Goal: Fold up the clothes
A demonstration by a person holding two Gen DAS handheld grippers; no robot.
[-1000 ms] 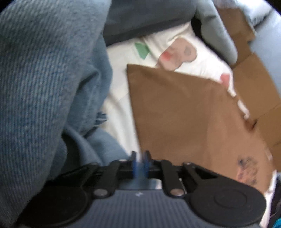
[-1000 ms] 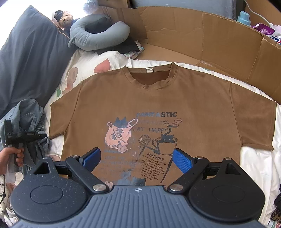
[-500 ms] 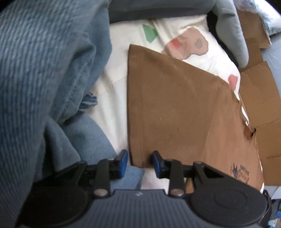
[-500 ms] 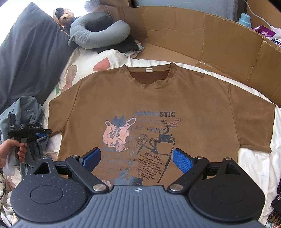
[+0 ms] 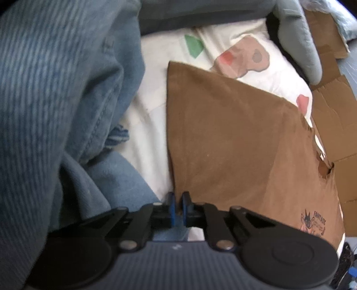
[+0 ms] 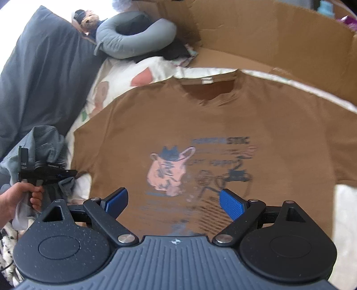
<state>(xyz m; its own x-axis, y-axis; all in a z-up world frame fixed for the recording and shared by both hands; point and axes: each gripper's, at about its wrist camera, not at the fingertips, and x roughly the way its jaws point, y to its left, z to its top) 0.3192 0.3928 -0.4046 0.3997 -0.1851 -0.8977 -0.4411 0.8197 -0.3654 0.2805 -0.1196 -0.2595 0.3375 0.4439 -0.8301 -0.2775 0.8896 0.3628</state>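
A brown T-shirt [image 6: 223, 116] with a cat print lies flat and face up on the patterned bedsheet [image 5: 147, 125]. In the left wrist view its sleeve [image 5: 223, 145] spreads ahead, and my left gripper [image 5: 177, 196] sits at the sleeve's near corner. Its jaws are closing, nearly together, with the hem corner pinched between the blue pads. The right wrist view shows that left gripper [image 6: 71, 172] in a person's hand [image 6: 17, 198], its tip at the sleeve's edge. My right gripper [image 6: 174, 200] hangs open over the shirt's lower print, with nothing between its fingers.
A heap of blue denim clothes [image 5: 55, 100] lies left of the sleeve. A grey neck pillow [image 6: 133, 38], a dark pillow [image 6: 40, 73] and a teddy [image 6: 88, 19] sit at the back left. Cardboard walls [image 6: 267, 33] border the bed behind the shirt.
My left gripper opened around the sleeve's corner half a second ago and has now closed on it. The right gripper has sunk closer to the shirt, still open.
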